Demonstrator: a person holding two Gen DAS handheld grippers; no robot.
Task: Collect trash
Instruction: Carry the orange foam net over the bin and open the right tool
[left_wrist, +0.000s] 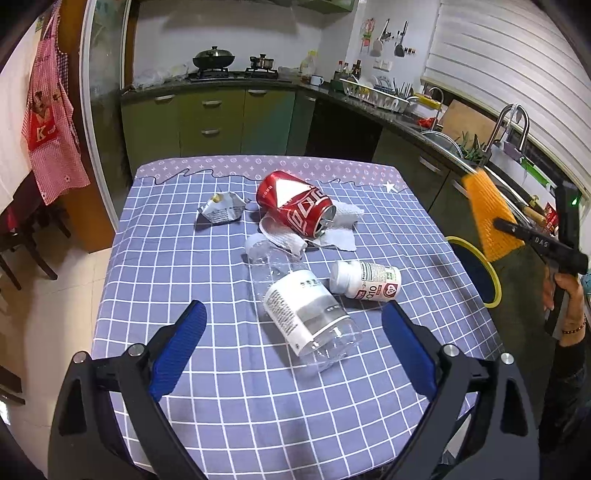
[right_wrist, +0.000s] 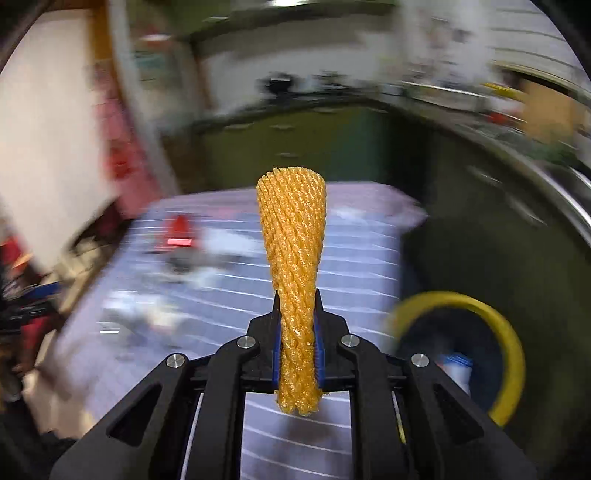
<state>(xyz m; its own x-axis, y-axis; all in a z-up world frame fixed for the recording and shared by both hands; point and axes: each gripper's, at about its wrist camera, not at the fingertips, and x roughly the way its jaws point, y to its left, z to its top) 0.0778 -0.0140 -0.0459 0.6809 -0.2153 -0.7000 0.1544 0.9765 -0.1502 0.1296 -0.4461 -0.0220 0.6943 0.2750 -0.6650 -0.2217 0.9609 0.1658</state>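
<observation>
An orange foam fruit net (right_wrist: 293, 266) is pinched between the blue pads of my right gripper (right_wrist: 297, 306), which is shut on it; the net (left_wrist: 489, 218) also shows at the right of the left wrist view, held above the yellow-rimmed bin (left_wrist: 493, 273). My left gripper (left_wrist: 295, 321) hangs open over the checked tablecloth (left_wrist: 155, 258), its fingers either side of a clear plastic bottle (left_wrist: 310, 317) lying on its side. Beyond lie a white pill bottle (left_wrist: 365, 280), a crushed red can (left_wrist: 295, 206), white tissue (left_wrist: 343, 236) and a crumpled wrapper (left_wrist: 221, 208).
The bin (right_wrist: 509, 332) stands on the floor off the table's right edge, with something white and blue inside. A person's hand (left_wrist: 565, 295) holds the right gripper. Green kitchen cabinets (left_wrist: 236, 122) and a sink counter run behind and right. A chair stands far left.
</observation>
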